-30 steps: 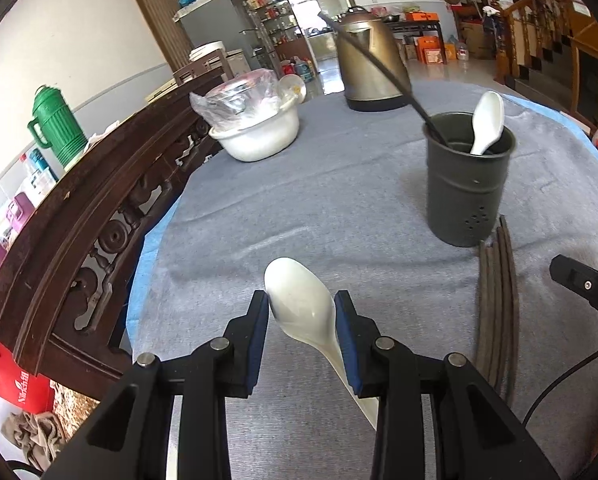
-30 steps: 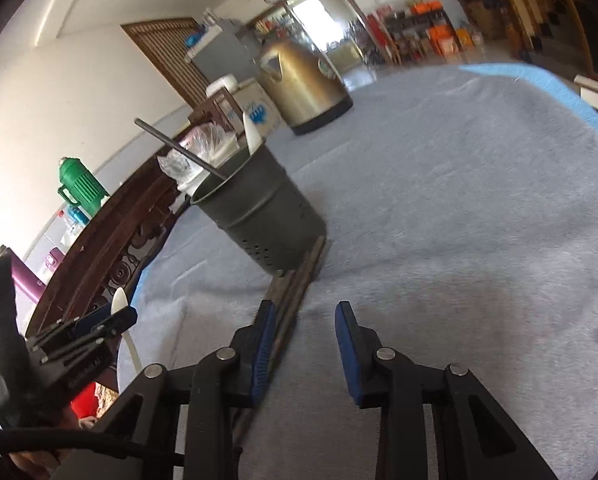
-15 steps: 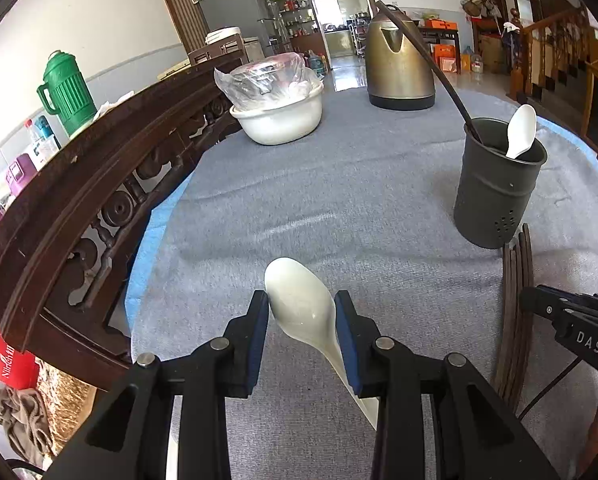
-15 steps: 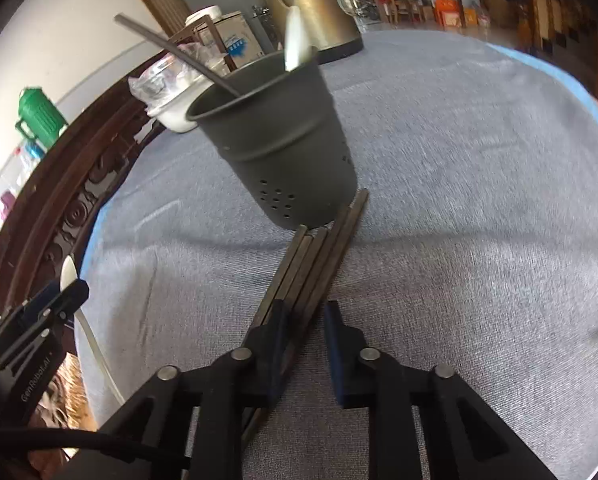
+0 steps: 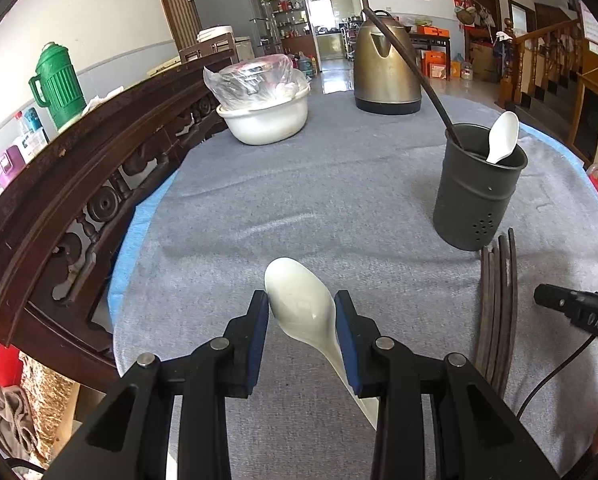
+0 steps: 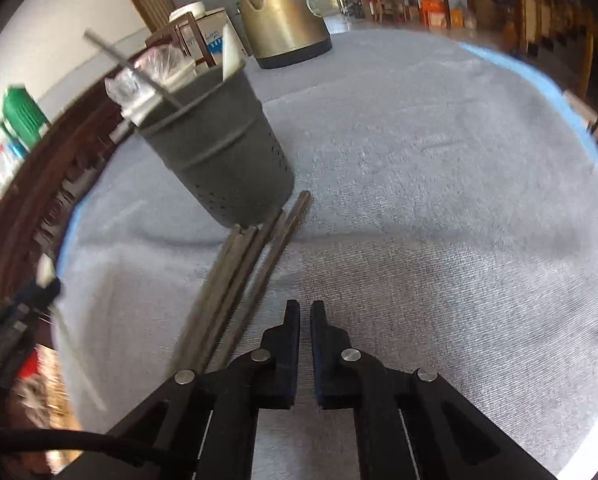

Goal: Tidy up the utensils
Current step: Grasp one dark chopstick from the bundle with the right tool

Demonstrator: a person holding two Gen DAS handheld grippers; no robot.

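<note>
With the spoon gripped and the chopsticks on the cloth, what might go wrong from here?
1. The right claw has shut on nothing; the chopsticks lie beside it, so lifting now takes none.
2. The left claw pinches the white spoon by its smooth bowl; it may slip.

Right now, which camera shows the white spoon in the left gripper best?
The left wrist view: the white spoon sits sharp and centred between the pads of the left gripper, bowl forward, handle running back under the right-hand finger. The right wrist view catches only a blurred sliver of it at the left edge.
</note>
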